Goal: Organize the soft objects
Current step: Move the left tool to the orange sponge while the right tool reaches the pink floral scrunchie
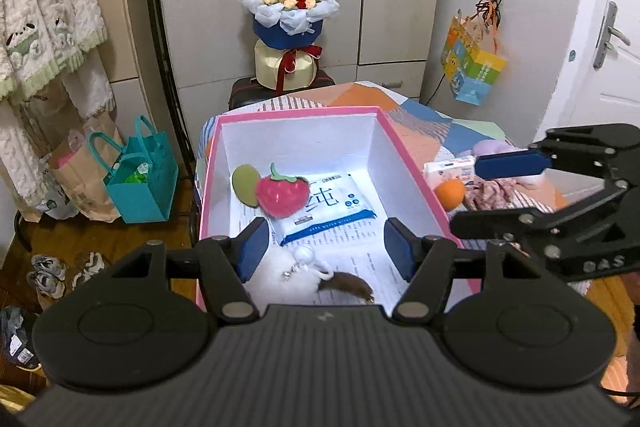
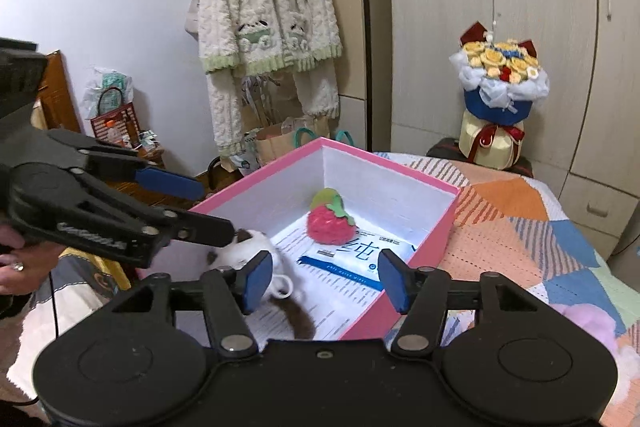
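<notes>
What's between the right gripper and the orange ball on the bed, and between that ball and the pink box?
Nothing visible blocks the right gripper; its open, empty jaws sit just above the orange ball. Between ball and pink box stands only the box's own side wall; the ball must be lifted over that rim.

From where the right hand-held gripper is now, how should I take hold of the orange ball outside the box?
Grip the orange ball across its middle, coming from above: it is round, and the pink box wall, a tissue pack and floral cloth crowd its sides. The right hand-held gripper is open.
</notes>
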{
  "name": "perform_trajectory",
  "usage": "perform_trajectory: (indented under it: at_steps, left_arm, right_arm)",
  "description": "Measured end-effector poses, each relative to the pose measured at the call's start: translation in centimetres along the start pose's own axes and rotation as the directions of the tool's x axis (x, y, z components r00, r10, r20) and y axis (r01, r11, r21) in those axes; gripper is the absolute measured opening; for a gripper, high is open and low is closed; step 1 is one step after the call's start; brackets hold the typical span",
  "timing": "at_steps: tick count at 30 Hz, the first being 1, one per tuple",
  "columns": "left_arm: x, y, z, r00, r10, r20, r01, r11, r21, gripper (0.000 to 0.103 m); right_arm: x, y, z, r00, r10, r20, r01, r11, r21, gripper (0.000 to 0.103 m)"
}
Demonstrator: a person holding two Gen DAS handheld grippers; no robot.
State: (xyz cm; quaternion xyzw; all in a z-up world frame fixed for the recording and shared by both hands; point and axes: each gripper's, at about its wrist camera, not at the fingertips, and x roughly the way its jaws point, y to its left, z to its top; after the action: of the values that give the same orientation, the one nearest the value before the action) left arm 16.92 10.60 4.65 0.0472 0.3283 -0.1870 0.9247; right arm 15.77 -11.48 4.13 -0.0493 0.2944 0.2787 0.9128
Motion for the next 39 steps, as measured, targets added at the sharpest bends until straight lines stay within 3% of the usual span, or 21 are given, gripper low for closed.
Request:
perform_trajectory:
  at_steps: [4,7,17,28,34,39]
  left_arm:
    - [-1.5,-1.3,-0.7,1.0,-0.018,0.012,0.018,1.0,0.025,0.071]
    - [-2.6,-2.7,-1.3,1.0,0.0,0.03,-0.002,0.998,0.062,0.072]
    - [-4.6,-6.8,-2.4,0.996,-0.065,0.061,0.058,0.991,0.121,0.081]
    - [-0.8,-11.8,-1.7,0.982,-0.191,0.004,0.189,0.974,0.127,0.082]
    - [2.6,-14.2,-1.1,0.982,-0.188,0.006,0.187,0.981,0.047,0.078]
    - [5.6,-16.0,-0.6,0.982,-0.191,0.002,0.191,0.982,0.0,0.075]
  right_arm:
    - [-2.6,0.9,-0.9,1.0,0.008,0.011,-0.008,1.0,-0.013,0.068]
    - [-4.5,1.2,-1.7,1.0,-0.001,0.017,0.002,1.0,-0.02,0.069]
    - [-9.7,0.3,-5.2,0.995,-0.086,0.047,0.087,0.996,-0.027,0.077]
    - [-11.3,-5.7,-9.2,0.986,-0.165,0.006,0.164,0.982,0.097,0.08]
    - [-10.3,-9.1,-11.1,0.979,-0.202,0.003,0.2,0.973,0.119,0.08]
    - [-8.3,-10.9,-11.8,0.972,-0.231,0.038,0.229,0.972,0.05,0.08]
